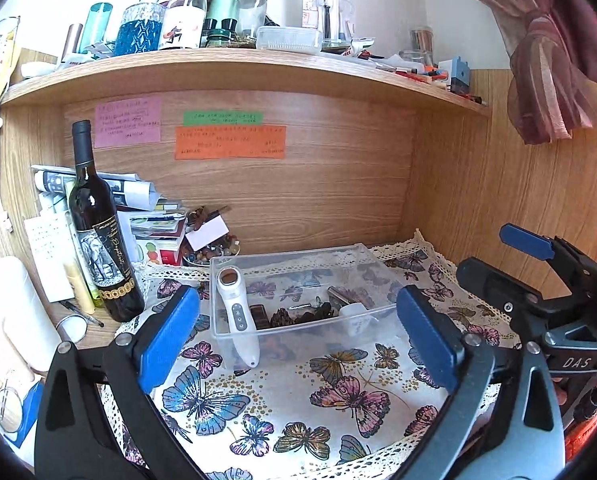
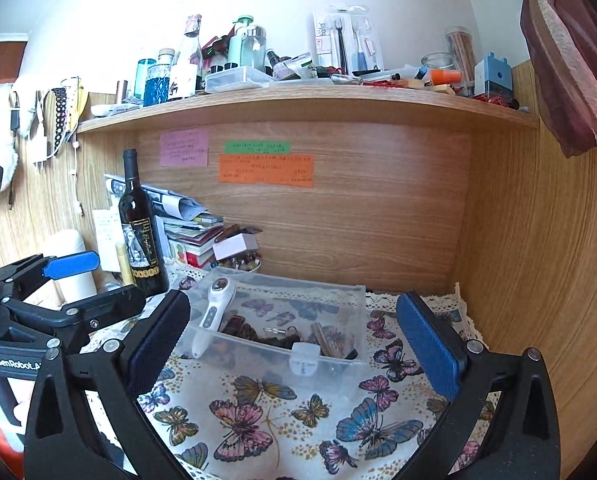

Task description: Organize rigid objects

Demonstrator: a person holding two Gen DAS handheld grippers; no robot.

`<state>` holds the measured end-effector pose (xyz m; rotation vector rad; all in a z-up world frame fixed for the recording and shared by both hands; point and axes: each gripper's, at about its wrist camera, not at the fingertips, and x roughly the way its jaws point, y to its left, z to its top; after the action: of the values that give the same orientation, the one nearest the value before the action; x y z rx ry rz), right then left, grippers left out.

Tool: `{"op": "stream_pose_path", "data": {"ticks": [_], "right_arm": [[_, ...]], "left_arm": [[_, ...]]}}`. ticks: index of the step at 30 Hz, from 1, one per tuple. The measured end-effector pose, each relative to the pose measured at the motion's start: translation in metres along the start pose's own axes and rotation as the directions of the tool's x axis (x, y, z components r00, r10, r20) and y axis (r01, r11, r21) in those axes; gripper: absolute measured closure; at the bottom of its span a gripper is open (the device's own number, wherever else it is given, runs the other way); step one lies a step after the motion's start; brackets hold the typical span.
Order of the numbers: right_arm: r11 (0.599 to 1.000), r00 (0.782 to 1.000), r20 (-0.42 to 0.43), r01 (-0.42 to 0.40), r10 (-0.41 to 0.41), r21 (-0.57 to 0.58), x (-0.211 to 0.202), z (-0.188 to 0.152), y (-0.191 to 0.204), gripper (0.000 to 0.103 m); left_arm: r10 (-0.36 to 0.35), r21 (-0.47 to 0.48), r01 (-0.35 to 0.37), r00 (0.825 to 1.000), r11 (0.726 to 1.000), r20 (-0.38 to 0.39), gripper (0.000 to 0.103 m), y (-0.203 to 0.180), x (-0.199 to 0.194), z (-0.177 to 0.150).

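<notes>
both grippers were wide open w/ nothing between the blue pads. left gripper (image 1: 298,336) hung over the butterfly cloth (image 1: 298,412), the clear bin (image 1: 298,300) just ahead of it, btwn and beyond its pads. right gripper (image 2: 294,348) sat beside the left one, bin (image 2: 282,320) also straight ahead, its near wall roughly level w/ the pad tips. white handheld device (image 1: 236,312) leaned in the bin's left end, head up against the far-left corner, tip down at the near wall; from the right wrist it (image 2: 212,320) lay ahead-left. dark small items (image 1: 298,314) were piled on the bin floor, too small to id. white clip (image 2: 304,360) sat on the bin's near wall. wine bottle (image 1: 98,232) stood upright ahead-left of the left gripper, off the bin, by a pile of papers (image 1: 138,208). shelf (image 2: 298,104) above was crowded w/ bottles and jars.
</notes>
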<state>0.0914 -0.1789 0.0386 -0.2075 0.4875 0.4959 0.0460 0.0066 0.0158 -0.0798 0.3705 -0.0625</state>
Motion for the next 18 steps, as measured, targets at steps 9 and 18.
{"op": "stream_pose_path", "data": {"ticks": [9, 18], "right_arm": [[1.000, 1.000, -0.006, -0.007, 0.007, 0.015, -0.0030, -0.0044, 0.0006, 0.000], [1.000, 1.000, -0.014, -0.009, 0.010, 0.026, -0.0004, -0.0048, -0.0004, 0.000]], "left_arm": [[0.003, 0.001, -0.003, 1.000, 1.000, 0.015, 0.003, -0.0003, -0.0063, -0.0034], [0.013, 0.001, -0.013, 1.000, 1.000, 0.020, 0.002, -0.0011, -0.0051, -0.0028]]}}
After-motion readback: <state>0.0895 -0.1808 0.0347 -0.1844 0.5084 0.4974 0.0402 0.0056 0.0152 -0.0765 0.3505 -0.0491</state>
